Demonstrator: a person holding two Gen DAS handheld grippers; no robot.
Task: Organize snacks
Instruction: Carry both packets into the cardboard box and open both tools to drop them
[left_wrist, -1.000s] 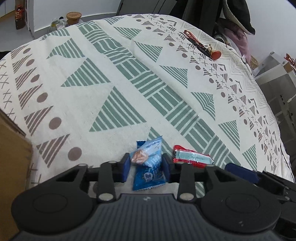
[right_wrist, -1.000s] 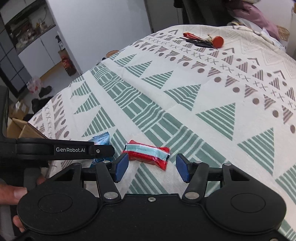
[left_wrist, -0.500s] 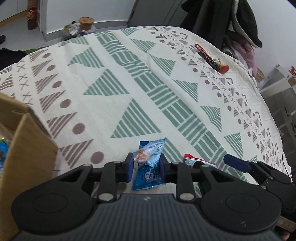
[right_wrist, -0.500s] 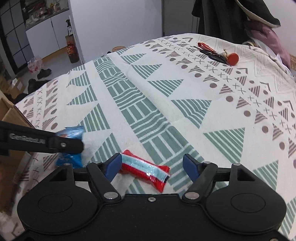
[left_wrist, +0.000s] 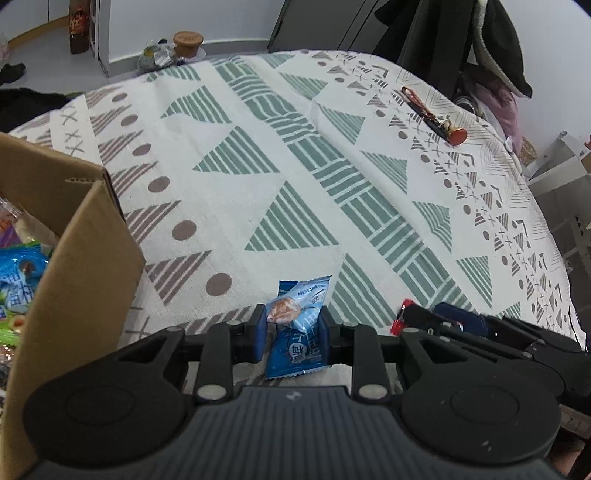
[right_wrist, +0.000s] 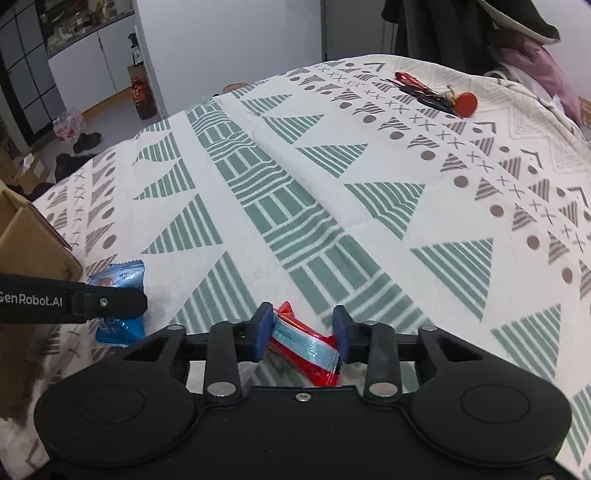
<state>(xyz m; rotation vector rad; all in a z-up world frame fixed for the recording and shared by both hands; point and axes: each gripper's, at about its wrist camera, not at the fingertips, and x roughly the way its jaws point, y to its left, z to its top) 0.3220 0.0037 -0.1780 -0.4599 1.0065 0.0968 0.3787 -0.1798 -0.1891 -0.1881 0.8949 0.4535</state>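
A blue snack packet (left_wrist: 299, 332) is pinched between the blue pads of my left gripper (left_wrist: 292, 317), just above the patterned tablecloth (left_wrist: 258, 166). In the right wrist view the same blue packet (right_wrist: 118, 280) shows behind the left gripper's finger (right_wrist: 110, 301). My right gripper (right_wrist: 302, 321) has its pads pressed on a red snack packet (right_wrist: 306, 343) with a pale blue stripe, which lies tilted between them. An open cardboard box (left_wrist: 74, 277) stands at the left, holding several snack packets (left_wrist: 18, 273). In the left wrist view only a tip of the red packet (left_wrist: 400, 321) shows, beside the right gripper.
A red-handled tool with a red round tag (right_wrist: 432, 94) lies at the table's far right. The cardboard box's corner (right_wrist: 33, 243) is close to the left gripper. Dark clothing hangs on a chair (left_wrist: 480, 44) behind the table. A bottle (left_wrist: 79, 29) stands on the floor.
My right gripper's fingers have closed from wide apart onto the red packet. My left gripper has carried the blue packet leftward, bringing the cardboard box further into view.
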